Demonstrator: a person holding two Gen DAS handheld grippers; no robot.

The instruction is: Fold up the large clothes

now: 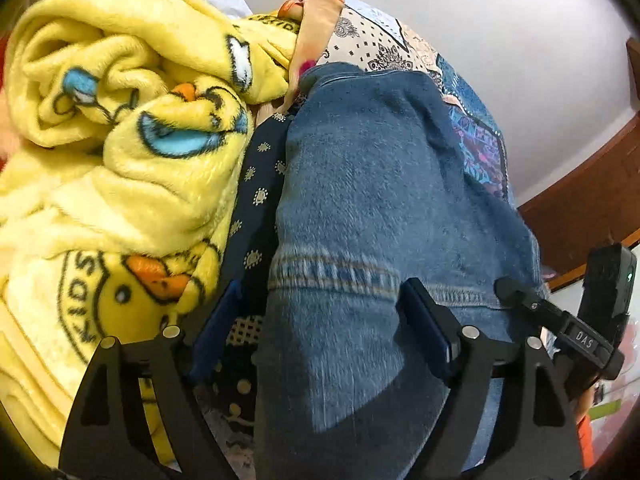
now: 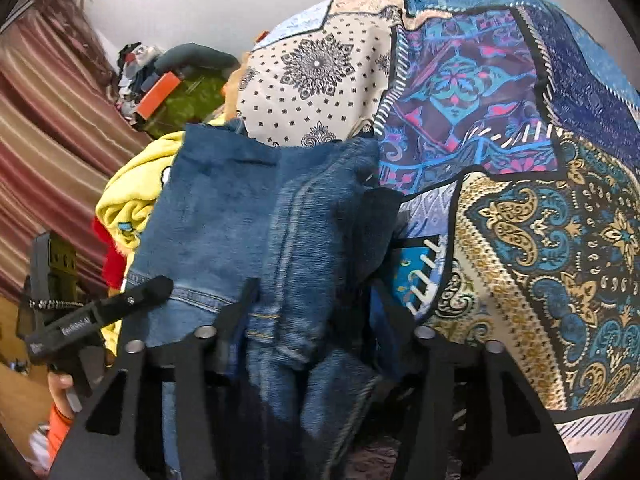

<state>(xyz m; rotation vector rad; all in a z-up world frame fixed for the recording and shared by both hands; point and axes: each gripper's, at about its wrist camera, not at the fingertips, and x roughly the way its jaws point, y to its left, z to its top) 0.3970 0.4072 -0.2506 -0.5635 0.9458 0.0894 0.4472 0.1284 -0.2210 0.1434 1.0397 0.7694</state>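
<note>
Blue jeans (image 1: 372,184) lie stretched over a patchwork bedspread (image 2: 520,160). My left gripper (image 1: 320,312) has its jaws wide apart, with a hem end of the jeans between the fingers. My right gripper (image 2: 316,300) also straddles denim (image 2: 248,220), bunched between its spread fingers. I cannot tell whether either gripper pinches the cloth. The right gripper also shows at the right edge of the left wrist view (image 1: 568,320), and the left gripper at the left of the right wrist view (image 2: 100,312).
A crumpled yellow duck-print blanket (image 1: 120,140) lies left of the jeans, with a dark navy patterned cloth (image 1: 256,200) between them. A striped curtain (image 2: 48,128) and a pile of clutter (image 2: 172,84) stand at the left. A wooden headboard (image 1: 580,200) runs at the right.
</note>
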